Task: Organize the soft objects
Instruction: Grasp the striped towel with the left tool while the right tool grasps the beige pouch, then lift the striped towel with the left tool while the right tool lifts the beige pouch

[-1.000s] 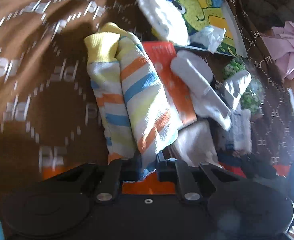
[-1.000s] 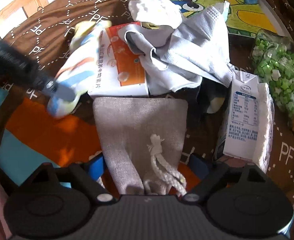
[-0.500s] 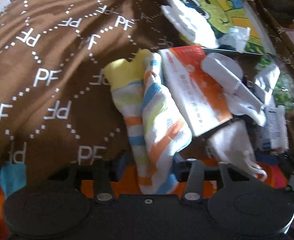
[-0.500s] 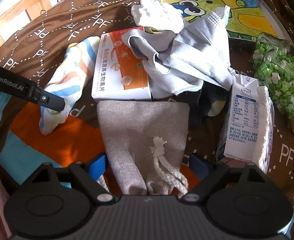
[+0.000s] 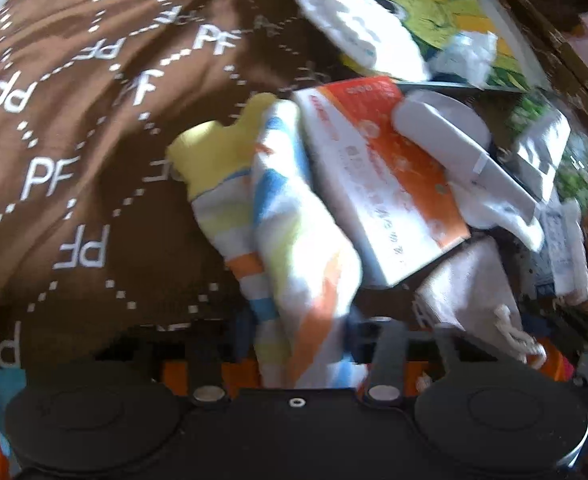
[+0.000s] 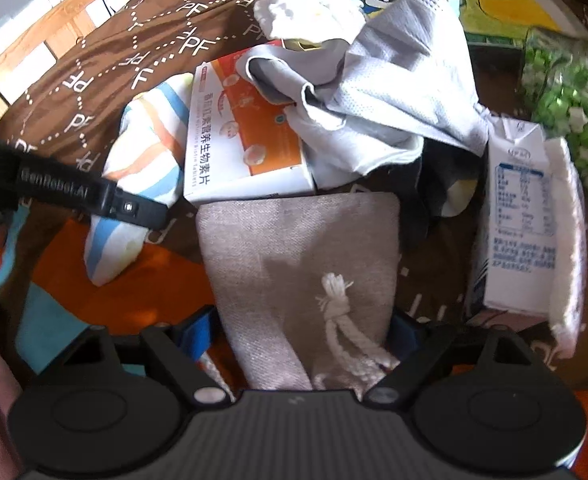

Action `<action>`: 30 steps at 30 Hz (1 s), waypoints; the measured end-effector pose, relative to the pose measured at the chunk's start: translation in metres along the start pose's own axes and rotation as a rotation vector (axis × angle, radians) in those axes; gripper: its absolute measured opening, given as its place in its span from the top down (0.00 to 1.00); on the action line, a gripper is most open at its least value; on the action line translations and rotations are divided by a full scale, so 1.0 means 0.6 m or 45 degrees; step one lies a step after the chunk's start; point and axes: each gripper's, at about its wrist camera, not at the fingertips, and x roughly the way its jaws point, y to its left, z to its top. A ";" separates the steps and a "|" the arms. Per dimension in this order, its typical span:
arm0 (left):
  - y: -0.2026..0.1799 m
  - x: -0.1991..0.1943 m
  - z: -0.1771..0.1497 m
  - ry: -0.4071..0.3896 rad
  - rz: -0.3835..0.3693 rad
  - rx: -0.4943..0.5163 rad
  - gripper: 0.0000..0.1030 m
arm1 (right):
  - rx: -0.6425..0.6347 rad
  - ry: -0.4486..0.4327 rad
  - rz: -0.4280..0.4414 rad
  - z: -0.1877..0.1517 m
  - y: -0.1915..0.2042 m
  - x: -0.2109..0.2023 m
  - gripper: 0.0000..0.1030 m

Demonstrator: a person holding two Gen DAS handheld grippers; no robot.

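**Striped sock taken at its lower end while the pouch waits between open jaws**

The things are carried by a bed under a brown "PF" bedspread (image 5: 73,128); no bench is seen. The striped sock (image 5: 294,240) lies near the middle of the bedspread, just beside the left edge of the orange-and-white tablet box (image 5: 378,176). Its long axis runs from the yellow cuff, which points away toward the far side of the bed, down to the end that lies between the jaws of the left tool (image 5: 298,344). These jaws are closing about that end; whether the pads already press on it cannot be told, since the picture is blurred. The end is judged to be chosen because it lies clear of the box.

The right tool (image 6: 298,344) is held wide open, with the grey drawstring pouch (image 6: 298,248) between its jaws, untouched as far as is seen. The pouch's knotted cord end points toward this tool, its closed bottom toward the box. A grey cloth (image 6: 394,92) is draped over the box, and a milk carton (image 6: 518,224) stands to the right.
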 end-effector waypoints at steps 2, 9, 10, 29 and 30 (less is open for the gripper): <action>-0.005 -0.001 -0.002 0.002 -0.014 0.021 0.71 | 0.015 0.000 0.006 0.001 -0.002 0.001 0.22; -0.016 -0.025 -0.014 -0.001 -0.170 0.051 0.76 | 0.050 0.001 0.021 0.003 -0.005 -0.011 0.41; -0.023 -0.027 -0.018 0.004 -0.190 0.086 0.76 | 0.048 0.004 0.023 0.003 -0.007 -0.012 0.41; -0.055 -0.037 -0.043 -0.053 -0.020 0.324 0.78 | 0.048 -0.036 0.003 -0.003 -0.008 -0.031 0.74; -0.060 -0.044 -0.047 -0.088 0.018 0.356 0.78 | 0.035 -0.052 -0.006 -0.004 -0.006 -0.036 0.74</action>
